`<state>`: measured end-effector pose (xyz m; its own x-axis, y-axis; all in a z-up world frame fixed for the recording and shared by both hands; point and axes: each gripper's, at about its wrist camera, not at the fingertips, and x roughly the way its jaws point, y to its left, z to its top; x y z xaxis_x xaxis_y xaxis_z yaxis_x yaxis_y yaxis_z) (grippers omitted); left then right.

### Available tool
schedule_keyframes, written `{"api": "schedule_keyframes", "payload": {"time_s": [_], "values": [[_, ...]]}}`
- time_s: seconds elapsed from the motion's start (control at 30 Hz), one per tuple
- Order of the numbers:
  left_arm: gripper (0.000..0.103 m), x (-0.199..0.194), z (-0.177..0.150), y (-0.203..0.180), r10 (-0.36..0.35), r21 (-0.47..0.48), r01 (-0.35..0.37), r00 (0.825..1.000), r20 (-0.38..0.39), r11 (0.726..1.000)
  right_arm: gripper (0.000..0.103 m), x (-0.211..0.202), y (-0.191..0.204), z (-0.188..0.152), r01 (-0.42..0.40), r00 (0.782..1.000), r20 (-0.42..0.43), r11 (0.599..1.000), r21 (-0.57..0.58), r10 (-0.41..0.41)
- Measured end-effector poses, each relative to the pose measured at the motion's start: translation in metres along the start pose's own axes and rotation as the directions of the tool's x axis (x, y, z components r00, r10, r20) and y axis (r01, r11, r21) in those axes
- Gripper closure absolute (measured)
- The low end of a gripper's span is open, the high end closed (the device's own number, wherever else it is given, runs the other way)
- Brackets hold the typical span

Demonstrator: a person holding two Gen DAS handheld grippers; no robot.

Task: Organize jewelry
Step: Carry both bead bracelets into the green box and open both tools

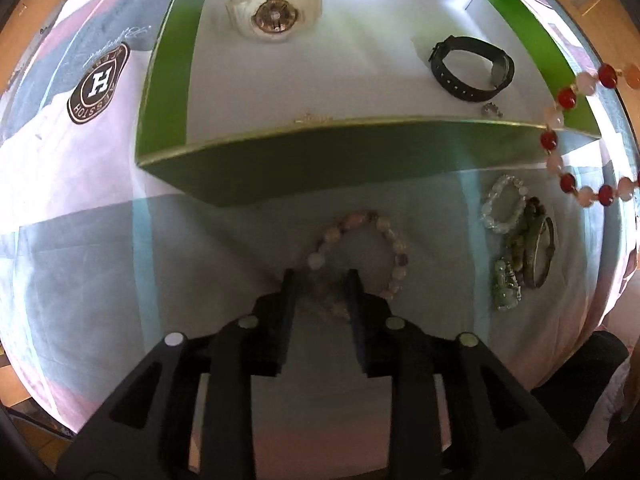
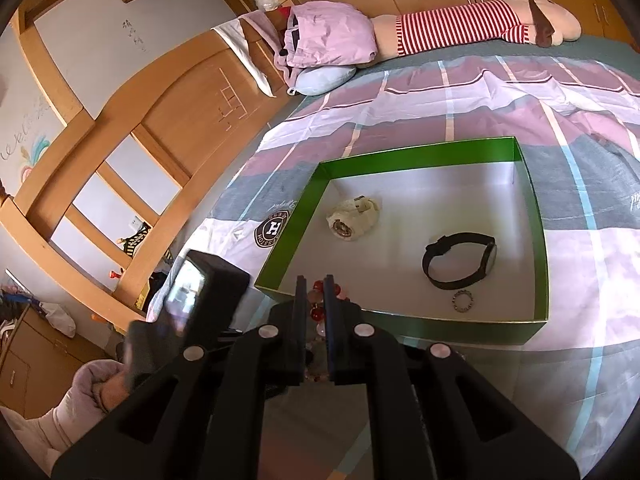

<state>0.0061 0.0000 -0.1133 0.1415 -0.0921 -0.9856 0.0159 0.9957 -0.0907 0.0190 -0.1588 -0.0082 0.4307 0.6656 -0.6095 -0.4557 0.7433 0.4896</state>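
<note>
Gripping the red-and-pink bead bracelet [image 2: 318, 304] in our right tongs [image 2: 316, 280], we hold it above the near wall of the green box [image 2: 400, 322], its loop hanging down lengthwise. Our left tongs [image 1: 320, 276] stand open astride the pale pink bracelet [image 1: 356, 252] lying flat on the bed [image 1: 100, 264], just before the box. A white watch [image 1: 274, 12] and black watch [image 1: 472, 68] lie inside.

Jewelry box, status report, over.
Right gripper shut on red-bead bracelet, near green box. Left gripper open over pink bracelet. Nothing in the way.
</note>
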Motion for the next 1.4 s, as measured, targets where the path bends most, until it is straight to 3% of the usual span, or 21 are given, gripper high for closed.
{"api": "schedule_keyframes", "payload": {"time_s": [0.1, 0.13, 0.17, 0.2, 0.4, 0.47, 0.6, 0.83, 1.03, 1.2, 1.4], "values": [[0.073, 0.001, 0.0, -0.002, -0.003, -0.002, 0.003, 1.0, 0.004, 1.0, 0.095, 0.001, -0.001, 0.0, 0.006, 1.0, -0.002, 1.0, 0.002, -0.006], [0.078, 0.0, 0.0, -0.003, 0.012, -0.004, -0.012, 1.0, 0.016, 1.0, 0.095, 0.001, -0.001, 0.0, 0.007, 1.0, -0.003, 1.0, 0.004, -0.007], [0.093, 0.0, 0.0, -0.004, 0.02, -0.003, -0.02, 1.0, 0.023, 1.0, 0.095, 0.002, -0.002, 0.0, 0.009, 1.0, -0.004, 1.0, 0.004, -0.009], [0.095, -0.002, 0.0, -0.003, 0.006, -0.007, -0.006, 1.0, 0.028, 1.0, 0.095, 0.002, -0.002, 0.0, 0.011, 1.0, -0.004, 1.0, 0.006, -0.011], [0.096, -0.033, 0.001, -0.008, -0.077, 0.017, 0.075, 0.99, 0.122, 0.997, 0.095, 0.004, -0.005, 0.001, 0.018, 1.0, -0.005, 1.0, 0.019, -0.018], [0.096, -0.052, -0.001, -0.011, -0.12, 0.048, 0.113, 0.977, 0.177, 0.992, 0.095, 0.004, -0.006, 0.001, 0.023, 1.0, -0.004, 1.0, 0.021, -0.023], [0.096, -0.087, -0.005, -0.01, -0.178, 0.083, 0.16, 0.935, 0.306, 0.984, 0.095, 0.0, -0.009, 0.003, 0.024, 1.0, 0.011, 0.999, 0.027, -0.025], [0.096, -0.125, -0.003, 0.023, -0.217, -0.021, 0.259, 0.851, 0.479, 0.966, 0.095, -0.017, -0.016, 0.008, 0.012, 0.995, 0.096, 0.998, 0.057, -0.017], [0.096, -0.13, 0.018, 0.051, -0.196, -0.079, 0.271, 0.84, 0.505, 0.959, 0.095, -0.026, -0.02, 0.016, 0.014, 0.985, 0.169, 0.996, 0.093, -0.03], [0.096, -0.11, 0.028, 0.048, -0.163, -0.105, 0.235, 0.873, 0.461, 0.966, 0.095, -0.011, -0.028, 0.022, 0.066, 0.988, 0.13, 0.99, 0.125, -0.082], [0.096, -0.09, 0.035, 0.043, -0.133, -0.117, 0.198, 0.9, 0.415, 0.973, 0.095, 0.02, -0.032, 0.018, 0.221, 0.974, 0.029, 0.97, 0.103, -0.225]]}}
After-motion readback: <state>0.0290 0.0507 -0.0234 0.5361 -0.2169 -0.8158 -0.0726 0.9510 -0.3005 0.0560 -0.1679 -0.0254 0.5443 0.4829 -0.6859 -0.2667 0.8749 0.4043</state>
